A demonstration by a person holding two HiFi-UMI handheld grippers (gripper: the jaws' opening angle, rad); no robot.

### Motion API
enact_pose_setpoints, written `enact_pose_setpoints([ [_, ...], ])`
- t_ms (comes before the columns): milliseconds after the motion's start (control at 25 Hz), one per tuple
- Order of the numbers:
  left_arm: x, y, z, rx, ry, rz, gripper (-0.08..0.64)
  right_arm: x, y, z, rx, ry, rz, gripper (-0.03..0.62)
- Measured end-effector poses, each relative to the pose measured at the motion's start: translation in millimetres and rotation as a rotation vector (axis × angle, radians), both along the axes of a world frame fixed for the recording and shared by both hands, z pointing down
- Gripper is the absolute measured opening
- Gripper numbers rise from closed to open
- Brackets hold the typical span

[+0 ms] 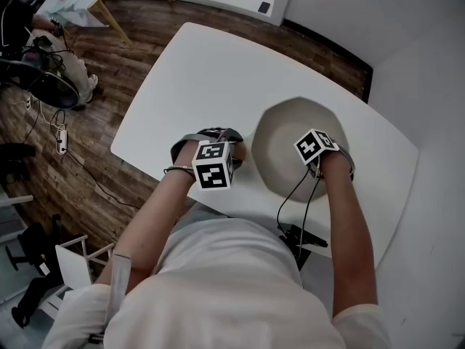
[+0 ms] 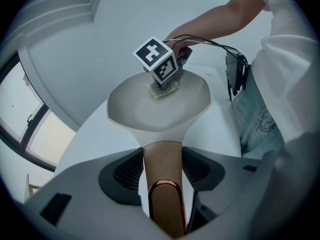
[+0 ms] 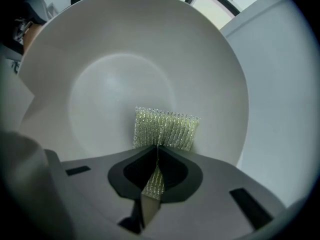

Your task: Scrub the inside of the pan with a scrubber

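Note:
A white pan [image 1: 280, 147] rests on the white table [image 1: 203, 78]; its inside fills the right gripper view [image 3: 125, 79]. Its brown wooden handle [image 2: 162, 184] runs between the jaws of my left gripper [image 2: 162, 171], which is shut on it. My right gripper [image 3: 156, 156] is shut on a pale green mesh scrubber [image 3: 165, 129] that presses against the pan's near inner wall. In the left gripper view the scrubber [image 2: 164, 90] shows under the right gripper's marker cube [image 2: 156, 60]. In the head view the jaws of both grippers are hidden under the cubes [image 1: 213, 165].
A black cable [image 1: 294, 195] hangs from the right gripper toward the person's waist. The table's edge [image 1: 134, 158] lies close to the left gripper. Wooden floor with cords and chair bases [image 1: 43, 86] is at the left; a white wall stands to the right.

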State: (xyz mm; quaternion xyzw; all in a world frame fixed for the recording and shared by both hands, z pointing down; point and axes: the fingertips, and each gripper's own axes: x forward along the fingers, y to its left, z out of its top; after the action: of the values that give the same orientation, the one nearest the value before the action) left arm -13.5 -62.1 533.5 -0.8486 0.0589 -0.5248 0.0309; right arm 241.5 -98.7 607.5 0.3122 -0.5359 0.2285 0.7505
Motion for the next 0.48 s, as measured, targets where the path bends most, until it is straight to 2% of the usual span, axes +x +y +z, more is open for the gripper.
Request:
enact_pose_setpoints([
  [280,2.8,0.5,0.2,-0.002,0.002,0.006,0.247,-5.6,32.8,6.0,-0.161,-0.023,0.021,0.031],
  [400,3.8,0.8,-0.5,-0.003,0.001,0.009,0.247,-12.1,45.3,7.4,-0.208,-0.064,0.031,0.029],
  [480,5.0,0.0,-0.8,-0.002,-0.001,0.009,0.247,-18.8,58.5,0.7,-0.25,-0.099,0.07,0.029],
])
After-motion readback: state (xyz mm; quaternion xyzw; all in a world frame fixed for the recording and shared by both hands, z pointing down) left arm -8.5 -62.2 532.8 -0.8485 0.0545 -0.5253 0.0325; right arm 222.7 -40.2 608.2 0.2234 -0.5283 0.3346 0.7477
